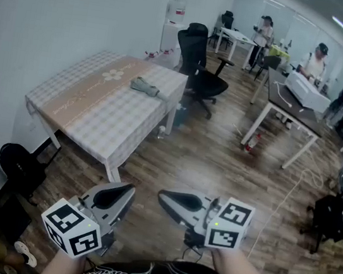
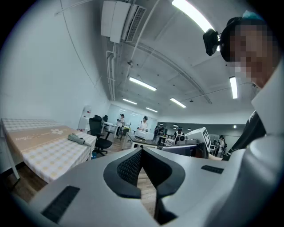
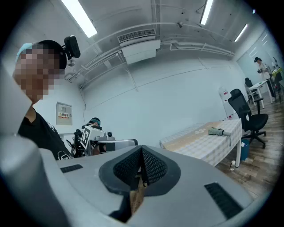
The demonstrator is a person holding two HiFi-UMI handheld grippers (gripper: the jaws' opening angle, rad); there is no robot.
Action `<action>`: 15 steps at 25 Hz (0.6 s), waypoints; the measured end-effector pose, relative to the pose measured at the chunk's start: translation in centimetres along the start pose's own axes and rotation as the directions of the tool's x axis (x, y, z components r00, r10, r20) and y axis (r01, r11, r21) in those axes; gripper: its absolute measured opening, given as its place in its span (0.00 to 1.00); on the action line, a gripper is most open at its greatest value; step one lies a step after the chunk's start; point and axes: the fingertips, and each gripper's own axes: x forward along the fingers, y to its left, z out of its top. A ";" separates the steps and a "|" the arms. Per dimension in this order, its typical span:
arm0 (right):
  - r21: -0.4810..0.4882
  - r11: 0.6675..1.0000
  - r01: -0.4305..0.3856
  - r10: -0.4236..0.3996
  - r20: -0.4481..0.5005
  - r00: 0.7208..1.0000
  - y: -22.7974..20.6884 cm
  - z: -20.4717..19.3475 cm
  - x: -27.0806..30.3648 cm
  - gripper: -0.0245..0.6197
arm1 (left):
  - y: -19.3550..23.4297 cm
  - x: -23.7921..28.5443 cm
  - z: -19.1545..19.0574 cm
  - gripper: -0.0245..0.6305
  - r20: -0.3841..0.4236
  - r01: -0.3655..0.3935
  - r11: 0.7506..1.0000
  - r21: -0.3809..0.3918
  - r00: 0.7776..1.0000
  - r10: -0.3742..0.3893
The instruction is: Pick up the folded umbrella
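Observation:
The folded umbrella [image 1: 144, 86], grey-green and short, lies near the far right corner of a table with a checkered cloth [image 1: 99, 109]. It also shows as the small umbrella [image 2: 76, 139] in the left gripper view and as the umbrella [image 3: 219, 131] in the right gripper view. Both grippers hang low in front of the person's body, far from the table. My left gripper [image 1: 122, 191] [image 2: 142, 150] is shut with nothing in it. My right gripper [image 1: 165, 197] [image 3: 142, 148] is shut and empty too. The two tips point towards each other.
A black office chair [image 1: 199, 61] stands just beyond the table's far end. A dark desk [image 1: 298, 104] with a white machine is at the right, with people behind it. A black bag [image 1: 19, 171] sits on the floor left of me. Wooden floor lies between me and the table.

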 end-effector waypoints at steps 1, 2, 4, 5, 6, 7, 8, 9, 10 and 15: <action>-0.003 1.000 0.000 0.000 0.001 1.000 0.0 0.1 0.2 0.05 | 0.2 -0.1 0.0 0.03 0.000 -0.001 1.000 0.000 1.000 0.001; -0.005 1.000 0.001 -0.001 0.002 1.000 0.1 0.2 0.4 0.05 | 0.4 -0.2 0.1 0.03 -0.001 -0.001 1.000 -0.001 1.000 0.001; -0.009 1.000 0.003 -0.002 0.003 1.000 0.2 0.4 0.7 0.05 | 0.6 -0.3 0.1 0.03 -0.001 0.000 1.000 -0.001 1.000 0.000; -0.008 1.000 0.005 -0.005 0.003 1.000 0.2 0.4 0.8 0.05 | 0.6 -0.5 0.1 0.03 -0.001 0.002 1.000 0.000 1.000 -0.002; -0.006 1.000 0.008 -0.008 0.004 1.000 0.3 0.4 0.8 0.05 | 0.6 -0.6 0.1 0.03 -0.001 0.003 1.000 -0.001 1.000 -0.003; -0.002 1.000 0.013 -0.013 0.006 1.000 0.3 0.5 0.8 0.05 | 0.6 -0.6 0.1 0.03 -0.002 0.005 1.000 -0.001 1.000 -0.005; 0.004 1.000 0.018 -0.018 0.010 1.000 0.2 0.5 0.8 0.05 | 0.6 -0.7 0.0 0.03 -0.002 0.007 1.000 -0.003 1.000 -0.007; 0.009 1.000 0.023 -0.023 0.015 1.000 0.1 0.6 0.8 0.05 | 0.7 -0.6 0.0 0.03 -0.003 0.008 1.000 -0.005 1.000 -0.008; 0.014 1.000 0.027 -0.027 0.019 0.999 -0.1 0.6 0.7 0.05 | 0.8 -0.6 -0.1 0.03 -0.003 0.010 1.000 -0.007 1.000 -0.010; 0.036 0.999 0.039 -0.040 0.029 0.999 -1.1 0.0 0.3 0.05 | 1.2 0.4 -1.0 0.03 -0.014 0.019 1.000 -0.021 1.000 -0.019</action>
